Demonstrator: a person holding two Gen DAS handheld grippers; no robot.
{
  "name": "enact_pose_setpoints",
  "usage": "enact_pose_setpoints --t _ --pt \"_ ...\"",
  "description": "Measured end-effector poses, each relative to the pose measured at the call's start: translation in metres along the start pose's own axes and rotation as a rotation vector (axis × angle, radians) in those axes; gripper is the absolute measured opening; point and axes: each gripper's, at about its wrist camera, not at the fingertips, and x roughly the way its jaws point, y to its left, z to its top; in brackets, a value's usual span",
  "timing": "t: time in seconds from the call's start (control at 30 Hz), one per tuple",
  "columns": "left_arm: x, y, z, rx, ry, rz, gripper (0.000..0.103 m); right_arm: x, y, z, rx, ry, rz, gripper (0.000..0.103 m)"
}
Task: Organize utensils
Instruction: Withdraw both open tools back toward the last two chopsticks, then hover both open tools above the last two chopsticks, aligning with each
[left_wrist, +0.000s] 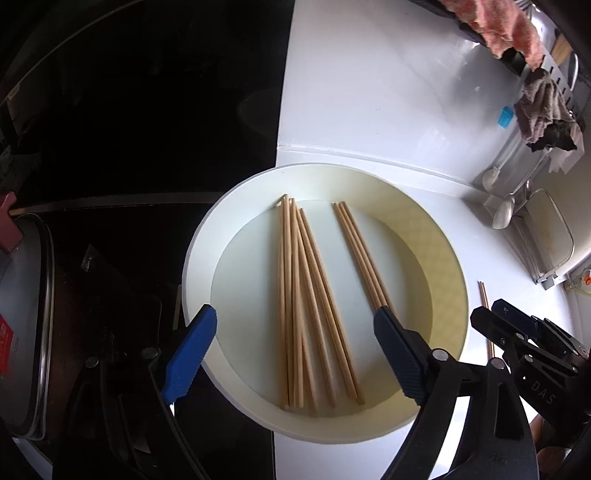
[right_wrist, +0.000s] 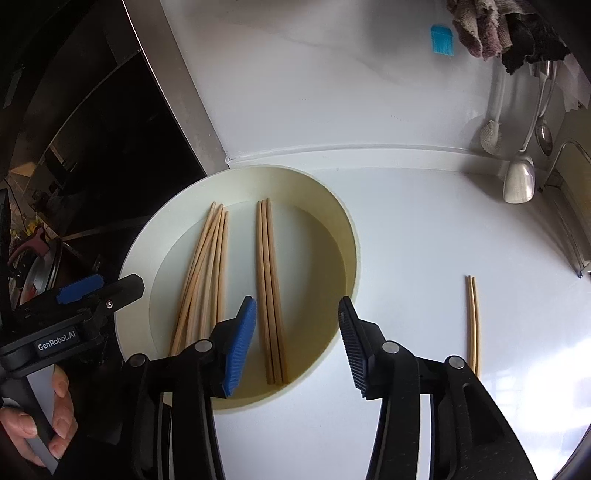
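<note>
A round cream plate (left_wrist: 436, 258) (right_wrist: 325, 206) lies on the white counter. On it lie a fanned bunch of several wooden chopsticks (left_wrist: 299, 295) (right_wrist: 207, 273) and a tight set of three chopsticks (left_wrist: 360, 254) (right_wrist: 271, 291). A separate pair of chopsticks (right_wrist: 472, 325) (left_wrist: 484, 302) lies on the counter right of the plate. My left gripper (left_wrist: 295, 317) is open above the plate's near side. My right gripper (right_wrist: 297, 310) is open and empty, hovering over the three chopsticks near the plate's right edge.
A dark stove area (left_wrist: 129, 129) lies left of the plate, with a pot lid (left_wrist: 26, 314) at far left. Spoons and ladles (right_wrist: 521, 177) hang at the back right below cloths (right_wrist: 495, 26). A metal rack (left_wrist: 550, 236) stands right.
</note>
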Motion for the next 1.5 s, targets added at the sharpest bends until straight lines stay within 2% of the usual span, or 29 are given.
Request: enact_pose_setpoints --t 0.27,0.57,0.77,0.93,1.1,1.23,1.4,1.5 --pt "-0.015 -0.028 -0.016 0.013 -0.041 -0.025 0.093 -0.026 -0.038 -0.034 0.047 0.002 -0.048 0.052" --pt "-0.036 -0.088 -0.038 0.052 -0.127 0.0 0.096 -0.055 -0.117 -0.07 0.083 0.004 -0.118 0.054" --pt "-0.036 -0.134 -0.061 -0.016 -0.096 -0.038 0.096 -0.072 -0.175 -0.083 0.073 -0.008 -0.112 0.056" --pt "-0.031 -0.168 -0.086 -0.066 -0.077 -0.002 0.096 -0.068 -0.208 -0.092 0.01 -0.011 -0.085 0.057" --pt "-0.014 -0.189 -0.104 -0.077 -0.025 0.058 0.096 -0.05 -0.221 -0.101 -0.015 0.026 -0.04 0.057" --pt "-0.01 -0.196 -0.109 -0.058 -0.051 0.093 0.096 -0.034 -0.222 -0.104 0.001 0.031 -0.011 0.057" --pt "0.012 -0.199 -0.112 -0.005 -0.082 0.09 0.096 -0.02 -0.219 -0.108 0.024 -0.022 -0.032 0.057" --pt "0.02 -0.2 -0.111 0.023 -0.097 0.088 0.096 -0.006 -0.214 -0.111 0.028 0.001 -0.029 0.057"
